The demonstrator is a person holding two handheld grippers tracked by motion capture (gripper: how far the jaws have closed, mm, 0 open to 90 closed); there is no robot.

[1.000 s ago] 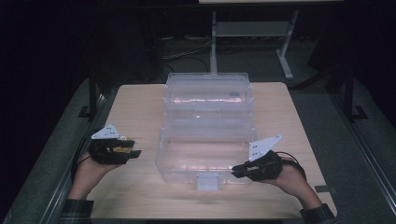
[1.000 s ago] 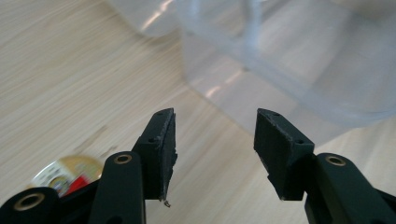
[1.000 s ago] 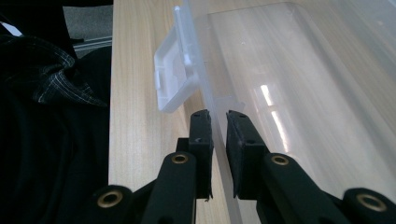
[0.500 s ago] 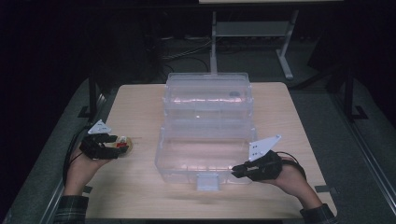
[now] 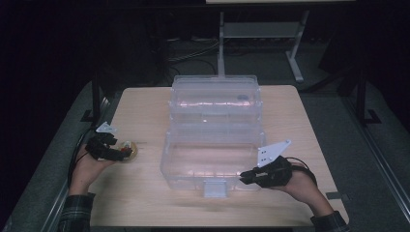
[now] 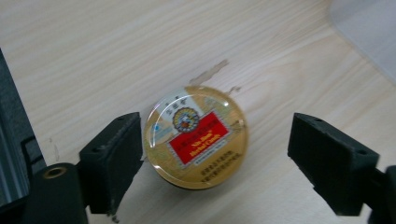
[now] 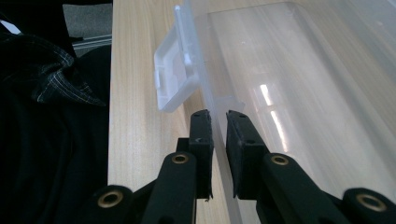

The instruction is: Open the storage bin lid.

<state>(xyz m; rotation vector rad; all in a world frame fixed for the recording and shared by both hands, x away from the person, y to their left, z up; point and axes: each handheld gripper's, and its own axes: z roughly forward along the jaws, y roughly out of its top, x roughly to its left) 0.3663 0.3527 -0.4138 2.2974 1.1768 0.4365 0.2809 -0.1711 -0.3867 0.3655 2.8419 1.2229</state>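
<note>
While wide jaws flank a round glossy tin (image 6: 195,136), thin clear plastic wall (image 7: 211,100) stays pinched.

Glossy domed lid on the round tin (image 6: 195,136); clear smooth plastic box (image 5: 212,154); pale matt wood-grain table (image 5: 145,193).

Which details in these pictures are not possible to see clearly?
- Small print on the round tin, left gripper view: too small and blurred.
- Whether the left gripper touches the tin: unclear, one jaw's edge meets it.
- Contents of the clear box, high view: glare and haze.
- The right gripper hides the box wall it clamps.
</note>
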